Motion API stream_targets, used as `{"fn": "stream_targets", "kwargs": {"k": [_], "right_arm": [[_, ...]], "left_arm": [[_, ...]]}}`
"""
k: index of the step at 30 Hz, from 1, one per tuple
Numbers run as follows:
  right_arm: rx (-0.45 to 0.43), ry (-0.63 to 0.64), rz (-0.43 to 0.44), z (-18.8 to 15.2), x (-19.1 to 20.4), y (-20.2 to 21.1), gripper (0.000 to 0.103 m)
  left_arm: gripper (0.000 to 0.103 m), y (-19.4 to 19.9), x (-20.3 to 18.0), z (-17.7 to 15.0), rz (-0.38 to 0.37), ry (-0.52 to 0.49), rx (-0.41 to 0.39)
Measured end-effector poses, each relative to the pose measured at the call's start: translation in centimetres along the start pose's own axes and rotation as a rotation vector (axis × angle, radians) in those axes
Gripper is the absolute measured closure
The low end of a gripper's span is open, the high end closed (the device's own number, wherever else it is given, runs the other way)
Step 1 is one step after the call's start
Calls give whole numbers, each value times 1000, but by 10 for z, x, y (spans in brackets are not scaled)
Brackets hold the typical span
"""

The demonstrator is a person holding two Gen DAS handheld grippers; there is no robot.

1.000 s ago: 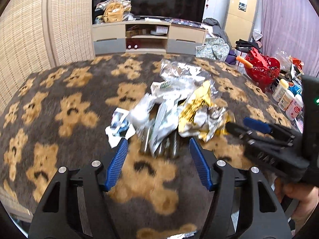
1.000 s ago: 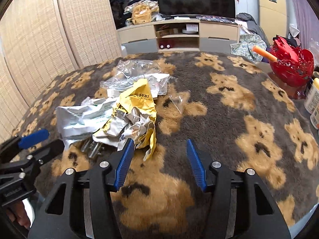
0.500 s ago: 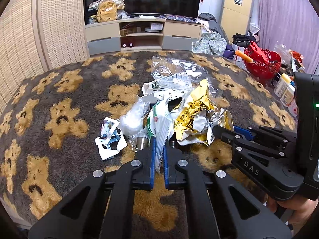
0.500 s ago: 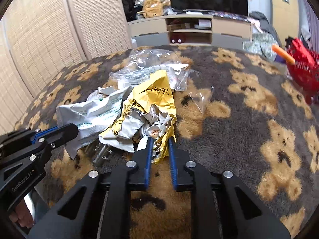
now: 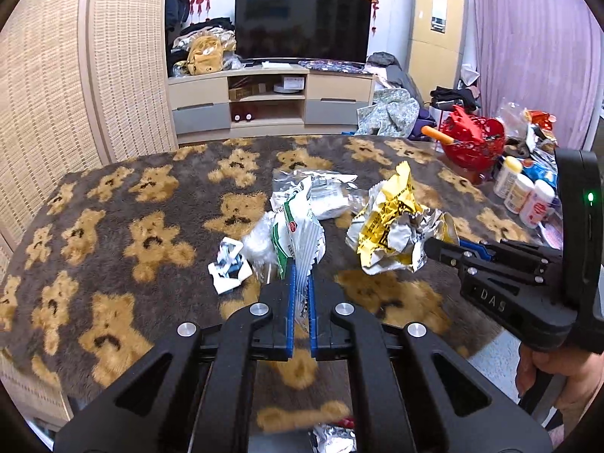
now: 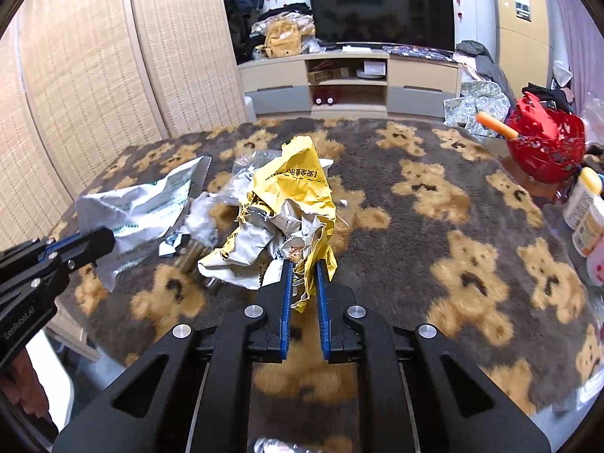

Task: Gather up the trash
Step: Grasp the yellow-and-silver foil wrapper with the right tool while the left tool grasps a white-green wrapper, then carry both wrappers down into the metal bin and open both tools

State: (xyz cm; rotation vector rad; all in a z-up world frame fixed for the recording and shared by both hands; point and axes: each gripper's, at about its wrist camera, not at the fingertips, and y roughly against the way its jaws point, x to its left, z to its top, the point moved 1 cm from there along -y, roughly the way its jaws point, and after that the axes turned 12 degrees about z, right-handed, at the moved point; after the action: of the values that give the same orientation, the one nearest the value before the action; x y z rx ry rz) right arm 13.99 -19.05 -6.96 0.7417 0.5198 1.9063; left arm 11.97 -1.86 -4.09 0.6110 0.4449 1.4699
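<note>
My left gripper (image 5: 301,277) is shut on a white and green foil wrapper (image 5: 298,226) and holds it above the bear-patterned blanket (image 5: 151,234). The same wrapper (image 6: 139,211) and the left gripper (image 6: 94,239) show at the left of the right wrist view. My right gripper (image 6: 302,271) is shut on a crumpled yellow and white bag (image 6: 290,207), lifted off the blanket. The bag (image 5: 392,226) and the right gripper (image 5: 434,245) show at the right of the left wrist view. A small white and blue scrap (image 5: 228,270), clear plastic (image 5: 258,243) and silvery wrappers (image 5: 324,188) lie on the blanket.
A red basket (image 5: 475,143) and several bottles (image 5: 524,192) stand at the table's right edge. A TV cabinet (image 5: 271,102) is behind the table and a wicker screen (image 5: 56,87) at the left. More trash (image 5: 332,438) lies below the near edge.
Both grippers went from open to shut, the left on the white and green wrapper, the right on the yellow bag. Both have since lifted their trash up off the pile and pulled back.
</note>
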Motion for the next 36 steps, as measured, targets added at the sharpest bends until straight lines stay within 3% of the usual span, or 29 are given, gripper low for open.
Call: {"fn": "stream_targets", "kwargs": {"k": [11,20,27,36], "right_arm": [[-26,8,-25,-47,18,71,89],[21,-28,-35,-111,23,98,89],[128,-77,-29,-163,19,88,89],[271,-148,-48,-212,1,50,89]], "left_arm": [[99,73,-9,-62,-31,-13,6],[99,99,-28,-118,-74,-7,65],[99,93,-38,-165,-85,0,144],[99,57,-54,-210,-89,-49,271]]}}
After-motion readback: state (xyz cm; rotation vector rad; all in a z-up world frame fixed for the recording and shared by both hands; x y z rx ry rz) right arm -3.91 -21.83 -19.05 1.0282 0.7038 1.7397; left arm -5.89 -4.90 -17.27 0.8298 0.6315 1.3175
